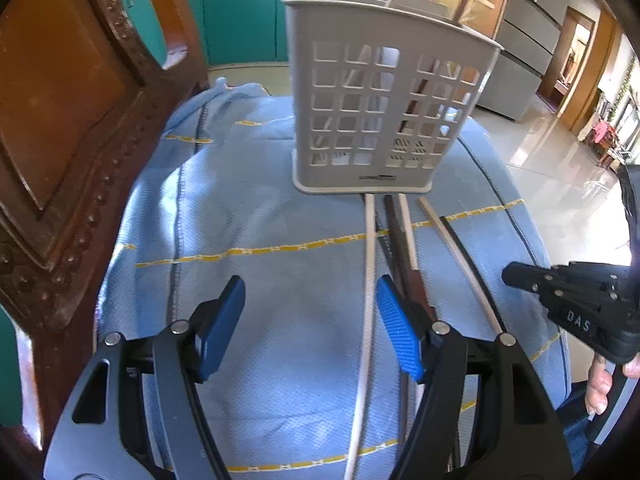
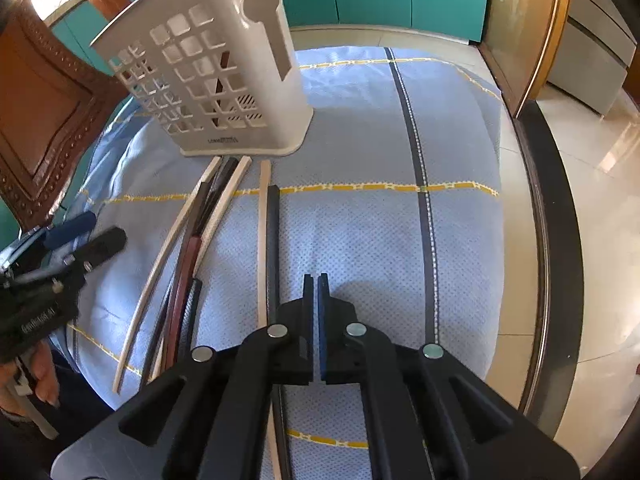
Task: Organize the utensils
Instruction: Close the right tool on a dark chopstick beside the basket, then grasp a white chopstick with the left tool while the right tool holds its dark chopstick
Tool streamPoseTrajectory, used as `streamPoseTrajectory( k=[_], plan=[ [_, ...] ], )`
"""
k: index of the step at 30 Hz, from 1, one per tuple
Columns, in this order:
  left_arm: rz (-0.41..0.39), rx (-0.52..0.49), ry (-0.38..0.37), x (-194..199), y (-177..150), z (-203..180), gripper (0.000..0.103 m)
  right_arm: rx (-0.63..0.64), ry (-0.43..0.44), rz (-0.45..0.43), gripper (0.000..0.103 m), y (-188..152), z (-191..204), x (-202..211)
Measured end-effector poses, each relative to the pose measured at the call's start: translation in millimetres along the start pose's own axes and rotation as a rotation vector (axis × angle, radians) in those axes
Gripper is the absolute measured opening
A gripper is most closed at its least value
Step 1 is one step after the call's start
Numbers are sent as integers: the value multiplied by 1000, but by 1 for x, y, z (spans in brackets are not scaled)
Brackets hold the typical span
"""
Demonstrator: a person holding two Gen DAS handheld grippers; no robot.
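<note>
A grey perforated utensil holder (image 1: 380, 96) stands upright on a blue cloth (image 1: 260, 216); some chopsticks stick out of its top. It also shows in the right wrist view (image 2: 216, 68). Several chopsticks, pale (image 1: 370, 264) and dark (image 1: 404, 248), lie on the cloth in front of it, also in the right wrist view (image 2: 208, 216). My left gripper (image 1: 310, 320) is open and empty above the cloth, left of the chopsticks. My right gripper (image 2: 316, 284) is shut and empty, beside a pale and a black chopstick (image 2: 266, 220).
A carved wooden chair back (image 1: 72, 128) rises at the left. Teal cabinets (image 1: 240, 12) stand behind. The table's dark rim (image 2: 548, 240) and a tiled floor (image 2: 600, 200) lie to the right.
</note>
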State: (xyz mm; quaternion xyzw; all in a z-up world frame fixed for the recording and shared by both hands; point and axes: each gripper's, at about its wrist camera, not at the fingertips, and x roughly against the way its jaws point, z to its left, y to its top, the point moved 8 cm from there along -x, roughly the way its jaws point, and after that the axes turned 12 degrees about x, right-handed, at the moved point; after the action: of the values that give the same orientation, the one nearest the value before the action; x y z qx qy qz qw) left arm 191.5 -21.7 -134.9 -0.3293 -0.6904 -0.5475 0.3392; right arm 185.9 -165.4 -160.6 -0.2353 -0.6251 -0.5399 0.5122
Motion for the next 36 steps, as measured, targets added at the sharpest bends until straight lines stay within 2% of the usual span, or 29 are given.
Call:
streamPoseTrajectory(
  k=[5, 9, 11, 13, 18, 23, 25, 30, 36],
  plan=[
    [25, -63, 15, -11, -9, -11, 68, 0, 41, -15, 4, 5, 10, -8],
    [64, -122, 59, -25, -22, -16, 50, 22, 44, -35, 4, 14, 19, -17],
    [76, -129, 55, -29, -26, -18, 49, 32, 29, -40, 5, 18, 21, -21],
    [77, -134, 73, -32, -28, -18, 41, 39, 15, -43, 5, 21, 24, -23],
    [84, -107, 89, -34, -27, -8, 38, 27, 59, -44, 5, 19, 25, -18],
    [97, -67, 91, -32, -22, 2, 38, 49, 52, -43, 6, 15, 25, -17],
    [100, -61, 91, -35, -19, 3, 38, 55, 60, -44, 10, 15, 28, -18],
    [91, -72, 99, -38, -15, 2, 38, 113, -1, -36, 16, 14, 35, -20],
    [93, -59, 99, -35, -18, 2, 37, 45, -6, -8, 13, 10, 18, -21]
  ],
)
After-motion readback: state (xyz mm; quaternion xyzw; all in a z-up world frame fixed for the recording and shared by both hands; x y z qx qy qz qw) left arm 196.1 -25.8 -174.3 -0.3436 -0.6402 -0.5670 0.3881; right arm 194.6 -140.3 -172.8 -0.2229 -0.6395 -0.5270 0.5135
